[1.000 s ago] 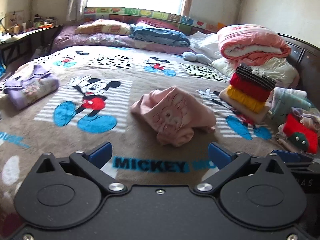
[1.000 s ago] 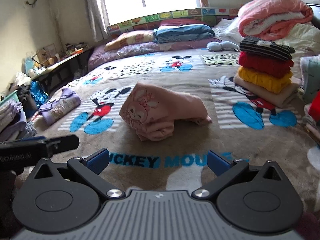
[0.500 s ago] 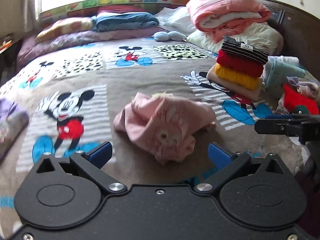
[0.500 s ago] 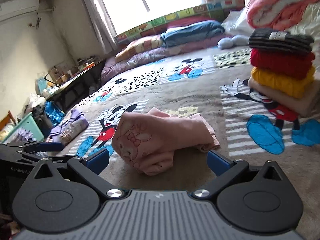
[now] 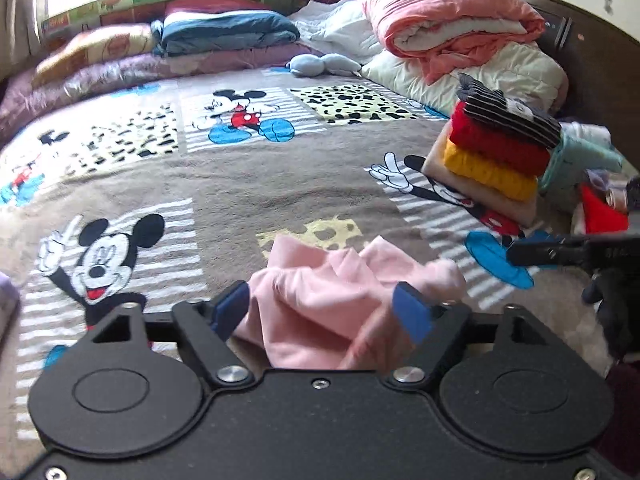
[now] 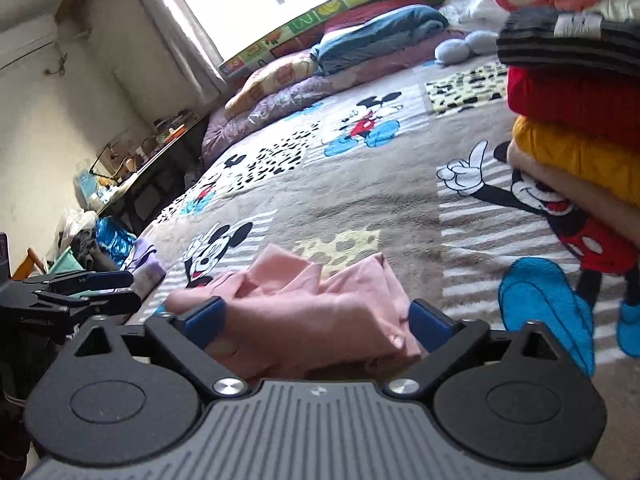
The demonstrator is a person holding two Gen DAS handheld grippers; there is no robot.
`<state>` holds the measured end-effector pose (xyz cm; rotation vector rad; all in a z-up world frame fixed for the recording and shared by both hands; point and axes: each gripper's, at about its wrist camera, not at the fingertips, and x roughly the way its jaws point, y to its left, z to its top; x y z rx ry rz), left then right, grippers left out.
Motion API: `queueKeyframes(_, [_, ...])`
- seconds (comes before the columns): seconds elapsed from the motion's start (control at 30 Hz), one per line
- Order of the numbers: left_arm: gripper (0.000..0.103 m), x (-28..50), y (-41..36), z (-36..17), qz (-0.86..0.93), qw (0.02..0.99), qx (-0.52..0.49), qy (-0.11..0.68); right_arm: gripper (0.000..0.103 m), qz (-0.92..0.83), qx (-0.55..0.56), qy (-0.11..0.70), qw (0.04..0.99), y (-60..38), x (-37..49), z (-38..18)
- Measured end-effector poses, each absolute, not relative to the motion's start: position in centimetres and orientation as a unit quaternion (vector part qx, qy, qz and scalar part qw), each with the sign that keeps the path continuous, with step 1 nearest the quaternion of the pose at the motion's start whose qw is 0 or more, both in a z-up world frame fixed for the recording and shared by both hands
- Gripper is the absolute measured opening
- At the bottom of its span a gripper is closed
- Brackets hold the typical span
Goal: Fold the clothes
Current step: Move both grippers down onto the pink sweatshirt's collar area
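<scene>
Two grippers are shown, each with two blue-padded fingers. The jaws of the left gripper (image 5: pixel 322 312) stand fairly wide and have just been closing; the crumpled pink garment (image 5: pixel 332 300) lies between them, with its folds against or just beside both pads. Whether the pads press on the cloth cannot be told. The jaws of the right gripper (image 6: pixel 316 316) stand wider and have likewise just been closing, with the same pink garment (image 6: pixel 304 300) bunched between them; its cloth reaches the left pad, and the right pad is seen at its edge. One garment is thus flanked by both grippers, on the Mickey Mouse blanket (image 5: pixel 248 176) near its front edge. The opposite gripper is seen at the margin of each view. To the right, one stack of four folded items (image 5: pixel 492 152) is seen: striped, red, yellow and beige from the top down. Loose clothes (image 5: pixel 584 168) are heaped beyond it. One rolled pink quilt (image 5: pixel 452 20) and several pillows (image 5: pixel 224 32) lie at the far edge of the bed. Nothing stands between the jaws and the garment.
</scene>
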<state>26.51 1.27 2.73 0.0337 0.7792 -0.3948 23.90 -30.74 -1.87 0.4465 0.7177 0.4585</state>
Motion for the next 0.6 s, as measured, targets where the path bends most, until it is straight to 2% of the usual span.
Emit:
queueKeyframes(0.13, [0.075,30.1,1.5,1.3,-0.206,0.890,-0.015,0.407,0.086,0.236,0.215,0.354,0.879,-30.1,26.6,-3.5])
queueKeyframes(0.43, [0.075,36.0,1.7,-1.9,-0.297,0.838,-0.029,0.457,0.084,0.336,0.253,0.364,0.831,-29.7,30.0,-6.4])
queueKeyframes(0.5, [0.075,36.4,2.0,-2.4,-0.316,0.826,-0.038,0.466,0.076,0.350,0.250,0.365,0.825,-29.5,30.0,-6.6])
queueKeyframes(0.53, [0.075,36.4,2.2,-2.5,-0.328,0.820,-0.040,0.468,0.068,0.357,0.246,0.366,0.823,-29.4,29.9,-6.6])
queueKeyframes(0.57, [0.075,36.2,2.4,-2.5,-0.339,0.814,-0.042,0.469,0.063,0.363,0.243,0.368,0.821,-29.4,29.7,-6.6])
queueKeyframes(0.6, [0.075,36.0,2.6,-2.4,-0.350,0.810,-0.042,0.469,0.062,0.369,0.241,0.369,0.818,-29.4,29.5,-6.6])
